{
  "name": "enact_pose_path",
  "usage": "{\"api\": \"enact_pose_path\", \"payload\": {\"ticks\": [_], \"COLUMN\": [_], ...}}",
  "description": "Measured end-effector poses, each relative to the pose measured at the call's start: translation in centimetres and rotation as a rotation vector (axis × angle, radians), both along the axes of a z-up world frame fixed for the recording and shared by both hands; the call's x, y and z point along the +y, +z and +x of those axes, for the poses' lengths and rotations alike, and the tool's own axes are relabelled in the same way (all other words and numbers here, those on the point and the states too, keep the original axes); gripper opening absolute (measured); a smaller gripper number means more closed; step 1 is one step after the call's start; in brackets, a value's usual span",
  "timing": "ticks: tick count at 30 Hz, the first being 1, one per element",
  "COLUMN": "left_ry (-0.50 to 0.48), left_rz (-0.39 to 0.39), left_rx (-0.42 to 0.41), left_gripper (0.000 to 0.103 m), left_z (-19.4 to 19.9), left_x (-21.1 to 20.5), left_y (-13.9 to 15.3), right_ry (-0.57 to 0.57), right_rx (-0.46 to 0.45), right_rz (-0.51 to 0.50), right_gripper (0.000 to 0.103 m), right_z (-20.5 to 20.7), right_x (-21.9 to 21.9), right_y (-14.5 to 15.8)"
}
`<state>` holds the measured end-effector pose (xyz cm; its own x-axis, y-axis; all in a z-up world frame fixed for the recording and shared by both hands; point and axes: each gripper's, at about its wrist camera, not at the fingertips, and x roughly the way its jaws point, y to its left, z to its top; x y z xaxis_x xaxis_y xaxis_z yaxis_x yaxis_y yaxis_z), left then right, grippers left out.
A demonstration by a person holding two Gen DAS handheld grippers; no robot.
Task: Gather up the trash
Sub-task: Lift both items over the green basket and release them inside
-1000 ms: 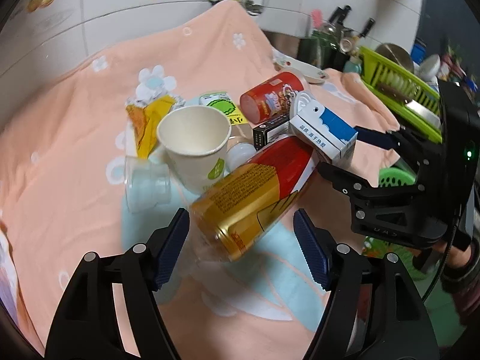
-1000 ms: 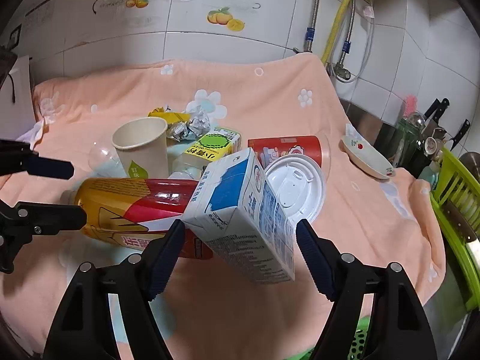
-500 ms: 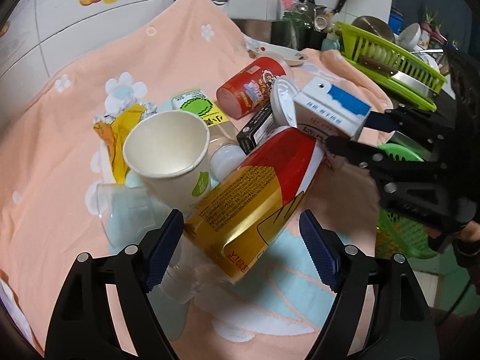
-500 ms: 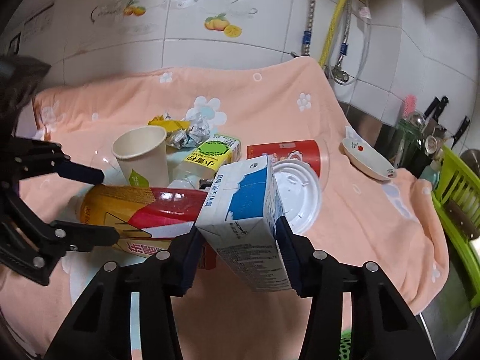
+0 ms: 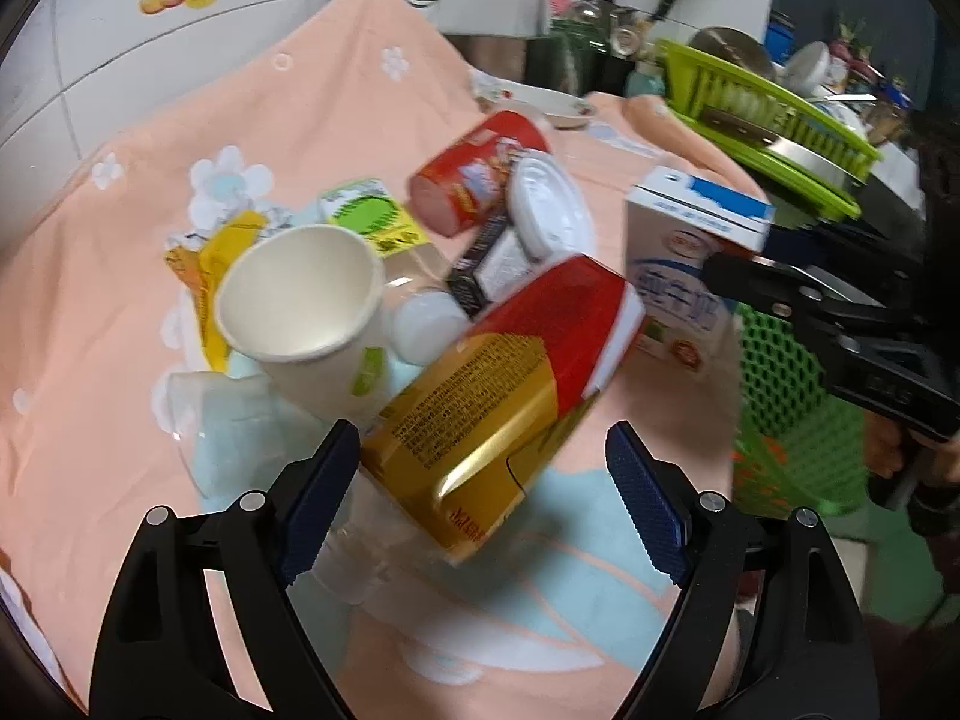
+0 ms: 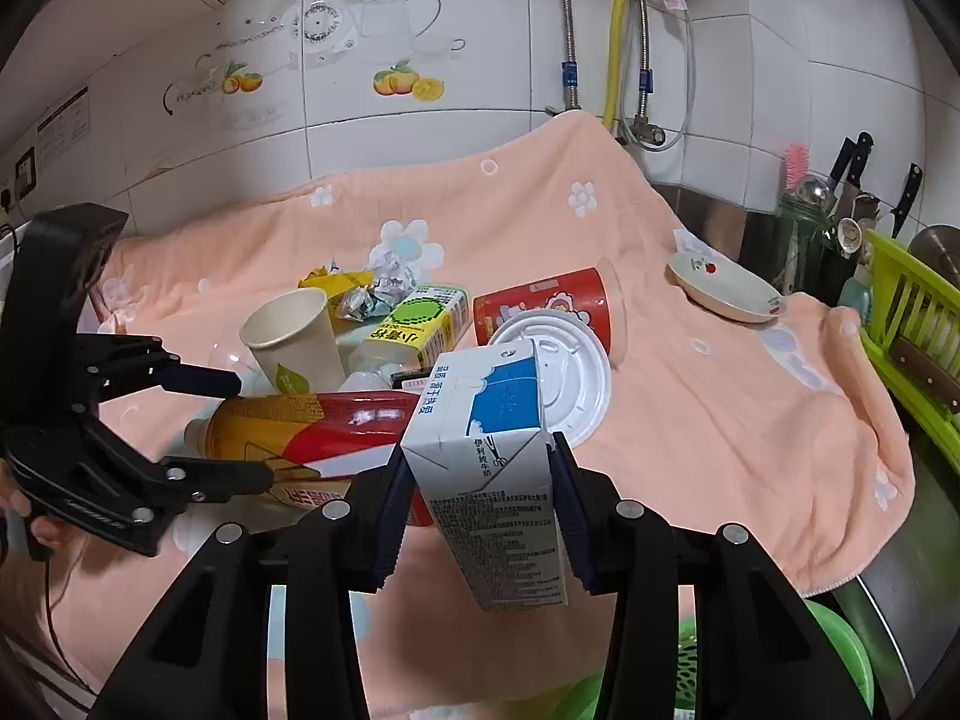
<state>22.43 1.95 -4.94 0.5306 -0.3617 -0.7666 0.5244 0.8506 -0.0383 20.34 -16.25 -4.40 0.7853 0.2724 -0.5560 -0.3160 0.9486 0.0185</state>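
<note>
Text on the blue-and-white milk carton (image 6: 492, 468) reads only from the right wrist, where the right gripper (image 6: 480, 510) clamps it (jaws closing). The carton's long axis tilts, its top toward the wall. The left gripper (image 5: 480, 504) is opening wide around the gold-and-red bottle (image 5: 510, 378), untouched.

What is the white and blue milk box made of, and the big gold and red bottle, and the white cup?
Milk box: looks like coated paperboard, with folded, creased corners and print. Gold and red bottle: probably clear plastic under a shiny, foil-like label that reflects light. White cup: seemingly matte paper, with a thin rolled rim.
</note>
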Motion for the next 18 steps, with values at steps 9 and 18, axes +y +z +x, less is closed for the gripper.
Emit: {"api": "enact_pose_path", "payload": {"ticks": [9,18], "left_ry": [-0.068,-0.115], "left_rz": [0.079,0.163], "left_rx": [-0.011,-0.024], "left_gripper": [0.083,0.083], "left_z": [-0.7,1.3], "left_x": [-1.5,-4.2], "left_y": [0.2,0.0], "right_ry": [-0.021,-0.028], "right_rx": [0.014,0.019], "right_rz": [0.031,0.029], "right_gripper": [0.042,0.041], "right_z": [-0.2,-0.2], "right_x": [-1.2,-1.9], "right_y": [0.0,0.1]}}
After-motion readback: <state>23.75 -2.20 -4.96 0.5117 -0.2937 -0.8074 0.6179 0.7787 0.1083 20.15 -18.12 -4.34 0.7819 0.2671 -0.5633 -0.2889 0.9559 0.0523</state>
